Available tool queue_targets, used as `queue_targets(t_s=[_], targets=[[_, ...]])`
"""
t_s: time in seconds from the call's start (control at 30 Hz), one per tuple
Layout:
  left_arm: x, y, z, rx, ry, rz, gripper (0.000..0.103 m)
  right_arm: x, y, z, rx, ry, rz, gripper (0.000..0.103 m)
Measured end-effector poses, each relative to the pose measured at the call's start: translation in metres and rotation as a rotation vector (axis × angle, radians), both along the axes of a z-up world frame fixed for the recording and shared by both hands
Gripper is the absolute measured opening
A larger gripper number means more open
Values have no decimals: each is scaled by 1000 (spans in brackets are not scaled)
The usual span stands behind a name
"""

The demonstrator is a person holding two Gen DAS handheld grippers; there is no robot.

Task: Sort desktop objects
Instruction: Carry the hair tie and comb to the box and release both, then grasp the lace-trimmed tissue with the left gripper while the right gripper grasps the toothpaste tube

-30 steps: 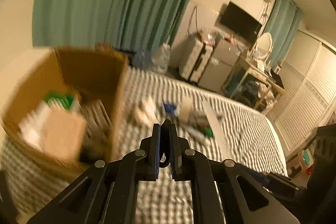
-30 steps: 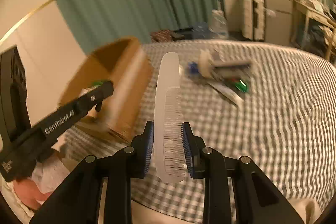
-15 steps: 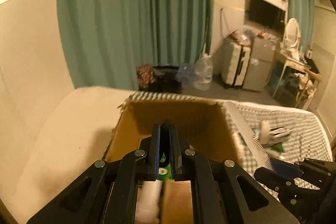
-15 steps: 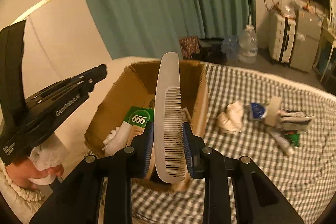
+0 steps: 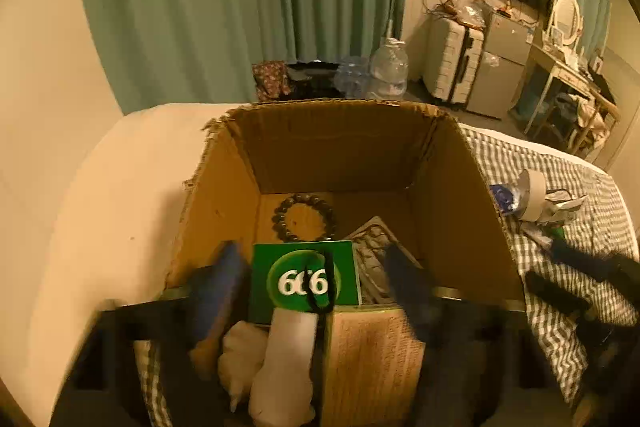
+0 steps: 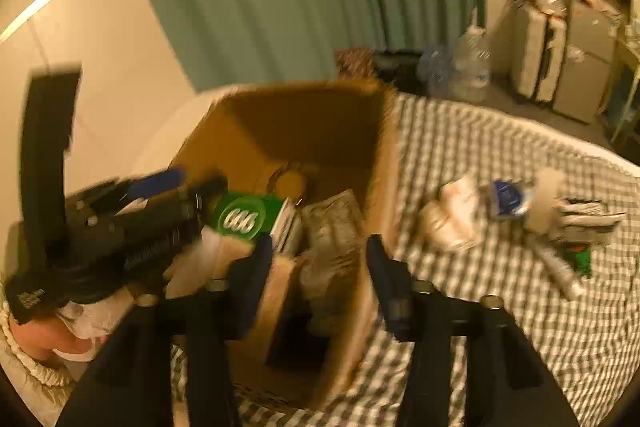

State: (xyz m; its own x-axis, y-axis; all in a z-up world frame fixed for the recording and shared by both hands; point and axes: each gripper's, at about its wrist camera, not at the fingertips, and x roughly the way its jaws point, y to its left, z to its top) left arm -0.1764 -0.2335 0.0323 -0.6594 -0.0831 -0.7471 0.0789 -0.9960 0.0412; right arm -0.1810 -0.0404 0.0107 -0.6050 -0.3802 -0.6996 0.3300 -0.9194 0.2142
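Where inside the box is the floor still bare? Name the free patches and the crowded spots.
Free: the cardboard box floor along its far wall, around the bead bracelet. Crowded: the near half, packed with the green 666 pack, white pieces and grey pouch.

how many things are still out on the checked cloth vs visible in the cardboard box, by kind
On the cloth:
crumpled white wad: 1
blue-labelled packet: 1
tape roll: 1
tube: 1
small green item: 1

In the box:
green 666 box: 1
bead bracelet: 1
white figure: 1
grey pouch: 1

Total: 9, with more half hidden.
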Motion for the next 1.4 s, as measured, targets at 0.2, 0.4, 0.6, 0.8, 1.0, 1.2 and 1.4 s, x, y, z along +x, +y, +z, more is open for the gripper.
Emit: queue_targets(t_s=[0.2,0.4,0.6,0.8,1.0,1.2,1.4], targets=[[14,13,20,-135,-19,26,85,17,73,27,11,75,-145,51],[46,54,63,-122,79,7,99,50,152,45,36,149,-265,56],[67,118,74,15,143,6,103,75,221,41,40,154,-366,63],[54,190,39,8,62,-104,103,95,265,15,55,165,-402,82],[40,228,-11,-41,-6,-119,103,84,277,-20,-10,127,-344,82],[25,238,-63,-71,-66,-131,103,70,270,-57,11,45,-274,86],[0,237,-99,-113,-99,-144,103,31,265,-89,-14,-39,-226,86]])
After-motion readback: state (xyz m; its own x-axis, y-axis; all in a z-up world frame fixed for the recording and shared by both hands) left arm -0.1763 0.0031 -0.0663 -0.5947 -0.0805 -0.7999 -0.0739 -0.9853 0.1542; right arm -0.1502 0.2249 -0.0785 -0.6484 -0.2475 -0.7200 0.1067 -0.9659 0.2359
